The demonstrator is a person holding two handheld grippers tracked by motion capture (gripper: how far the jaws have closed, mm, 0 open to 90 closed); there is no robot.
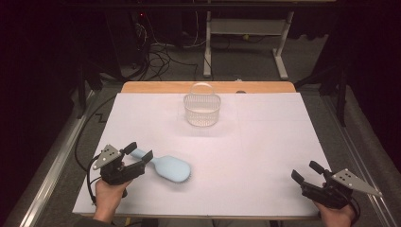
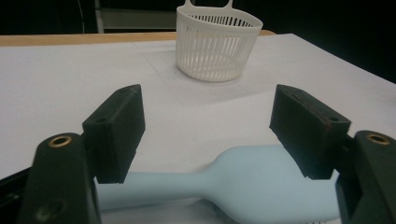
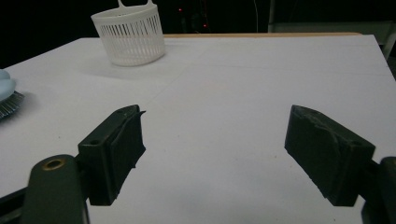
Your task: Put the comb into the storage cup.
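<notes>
A wide bench (image 1: 265,156) with a plain white top and a strip of bare wood along its far edge carries everything here.

A white slatted plastic basket (image 1: 202,109) with a looped handle stands upright well beyond both claws, toward the far middle of the bench. From the left claw it lies ahead and to the right; from the right claw it lies ahead and far to the left. In the left gripper view the basket (image 2: 216,44) sits straight past the gap between the jaws, well apart from them.

A pale blue hairbrush (image 1: 169,167) lies flat on the bench, bristles facing down, its handle pointing toward the left claw and its broad head stretching away to that claw's right. In the left gripper view the hairbrush (image 2: 243,179) lies just below the jaws, its narrow neck under the gap between them. Whether either jaw touches it cannot be told.

The left claw (image 1: 141,152), held in a person's hand at the near left, has its jaws spread wide on either side of the handle and grips nothing.

The right claw (image 1: 307,171), held at the near right and well apart from the brush, is also spread wide over bare bench, holding nothing. In the right gripper view the brush's bristled edge (image 3: 8,95) shows far off to the left.
</notes>
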